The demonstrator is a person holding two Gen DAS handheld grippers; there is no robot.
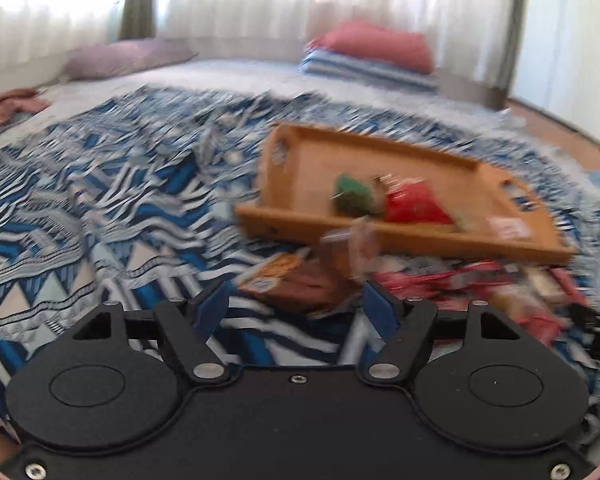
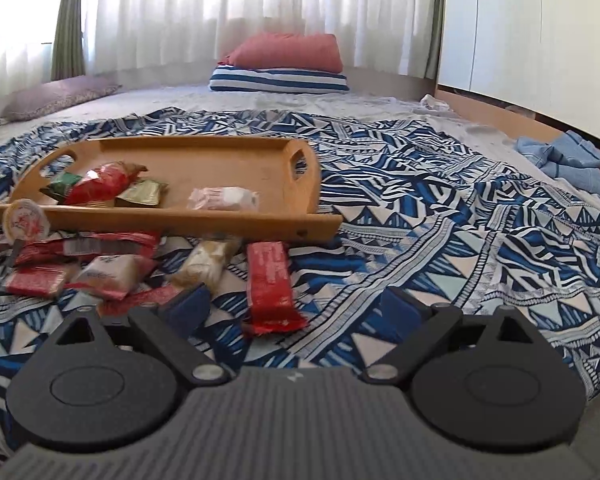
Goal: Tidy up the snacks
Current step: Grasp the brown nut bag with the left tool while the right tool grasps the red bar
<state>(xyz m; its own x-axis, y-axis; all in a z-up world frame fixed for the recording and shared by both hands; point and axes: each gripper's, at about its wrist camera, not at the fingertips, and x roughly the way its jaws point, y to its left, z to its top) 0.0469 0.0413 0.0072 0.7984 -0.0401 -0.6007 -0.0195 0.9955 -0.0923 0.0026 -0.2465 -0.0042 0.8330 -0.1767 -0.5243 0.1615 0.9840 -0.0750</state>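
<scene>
Wooden tray (image 2: 172, 216) is sitting on a blue/white patterned sheet (image 2: 440, 240) spread over the bed, w/ loose snacks piled just in front of its near wall. Inside the tray, right view is showing 4 packs: green (image 2: 66, 184), red (image 2: 108, 180), olive (image 2: 144, 194) and a pale one (image 2: 224, 199) lying apart nearer the middle. A round foil-lid cup (image 2: 23, 220) is leaning at the tray's near left corner. On the sheet: approx 3 red wrappers at left (image 2: 84, 246), 2 beige packs (image 2: 112, 272) (image 2: 208, 260), and 1 red bar (image 2: 270, 284) lying by itself, closest to the right gripper (image 2: 296, 312). That gripper is standing spread wide, nothing btwn its fingers, the red bar just ahead of its left finger. Left view is blurring badly; left gripper (image 1: 296, 308) is standing partly spread, w/ a brown pack (image 1: 308, 284) just ahead of its tips, contact not clear, and an orange pack (image 1: 272, 270) beside it. Tray wall is lying btwn the pile and the tray floor. At the back: 1 red pillow (image 2: 288, 54) on 1 striped one (image 2: 280, 80), 1 purple cushion (image 2: 60, 94) at left, white curtains (image 2: 260, 12), blue cloth (image 2: 564, 160) at far right.
</scene>
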